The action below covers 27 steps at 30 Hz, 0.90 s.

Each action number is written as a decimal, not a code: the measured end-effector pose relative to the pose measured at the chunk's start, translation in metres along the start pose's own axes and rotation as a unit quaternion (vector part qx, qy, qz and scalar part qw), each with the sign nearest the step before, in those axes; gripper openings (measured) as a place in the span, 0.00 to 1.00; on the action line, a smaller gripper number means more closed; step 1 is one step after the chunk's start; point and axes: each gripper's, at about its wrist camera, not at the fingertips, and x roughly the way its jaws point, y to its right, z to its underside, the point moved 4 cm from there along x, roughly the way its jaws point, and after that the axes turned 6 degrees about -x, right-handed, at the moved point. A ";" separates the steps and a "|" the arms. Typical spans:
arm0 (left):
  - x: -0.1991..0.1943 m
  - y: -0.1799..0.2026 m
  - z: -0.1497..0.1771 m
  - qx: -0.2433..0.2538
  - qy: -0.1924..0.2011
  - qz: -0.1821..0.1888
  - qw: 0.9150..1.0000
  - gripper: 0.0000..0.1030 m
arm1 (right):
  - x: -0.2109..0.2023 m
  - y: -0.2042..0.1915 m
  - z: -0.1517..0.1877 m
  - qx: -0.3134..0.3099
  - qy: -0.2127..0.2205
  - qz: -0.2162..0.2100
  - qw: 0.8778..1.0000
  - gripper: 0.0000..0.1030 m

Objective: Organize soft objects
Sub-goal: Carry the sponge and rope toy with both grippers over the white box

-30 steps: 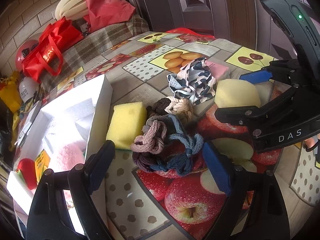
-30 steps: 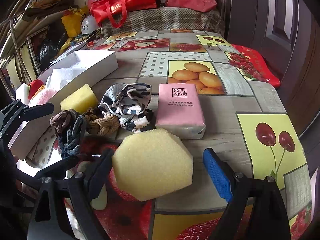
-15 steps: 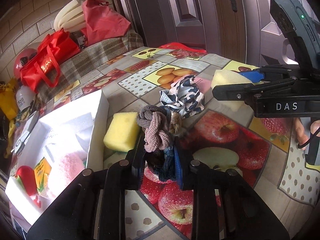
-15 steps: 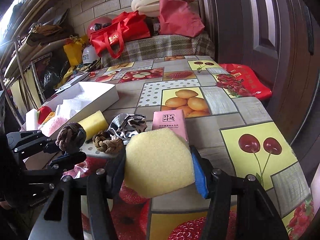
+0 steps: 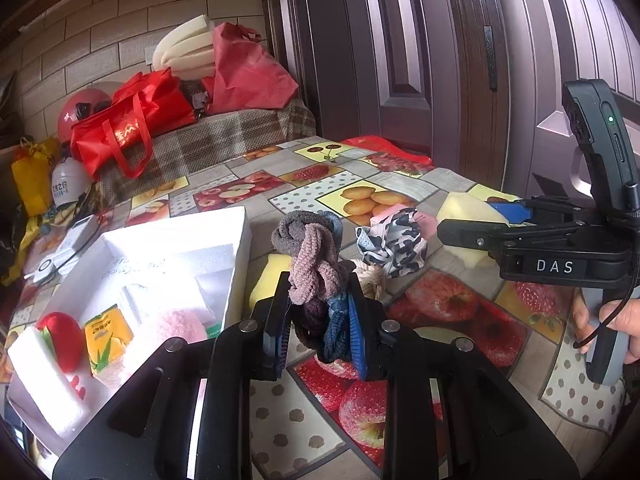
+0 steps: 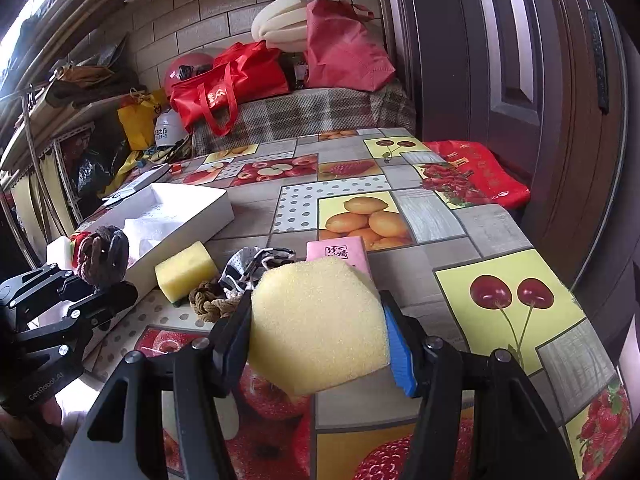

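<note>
The left gripper (image 5: 320,326) is clamped on a knotted bundle of braided cords (image 5: 314,264), held clear above the table (image 5: 404,196). The bundle stands roughly upright between the pads: its long axis runs from the dark blue and purple loops low in the jaws up to the grey and dusty-pink knot that pokes out above the fingertips, leaning slightly away from the camera. The right gripper (image 6: 318,328) squeezes a pale yellow foam sponge (image 6: 320,320) by its two side edges; the sponge's broad flat face tilts toward the camera, its longer side running across from pad to pad, and it seems to be lifted off the cloth, though its underside is hidden.

On the table lie a smaller yellow sponge (image 6: 186,272), a tan braided knot (image 6: 208,300), a crumpled black-and-white patterned cloth (image 5: 390,242) and a pink tissue pack (image 6: 338,252), all close together. Just beside the small sponge sits an open white box (image 5: 240,232) containing a red soft toy, a yellow packet and a pink fluffy piece.

The table wears a fruit-print oilcloth. Beyond it are a plaid-covered bench with red bags (image 5: 128,128), a brick wall and a dark panelled door (image 5: 400,60).
</note>
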 end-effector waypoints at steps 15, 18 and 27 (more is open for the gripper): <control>-0.027 -0.022 0.003 -0.021 0.048 -0.028 0.998 0.23 | -0.002 -0.064 -0.008 -0.047 0.037 -0.042 0.997 0.58; -0.036 -0.035 0.006 -0.031 0.056 -0.039 0.997 0.23 | -0.005 -0.064 -0.008 -0.045 0.043 -0.035 0.997 0.58; -0.061 -0.101 0.015 -0.098 0.086 -0.100 0.986 0.23 | 0.001 -0.087 -0.014 -0.047 0.055 -0.049 0.996 0.58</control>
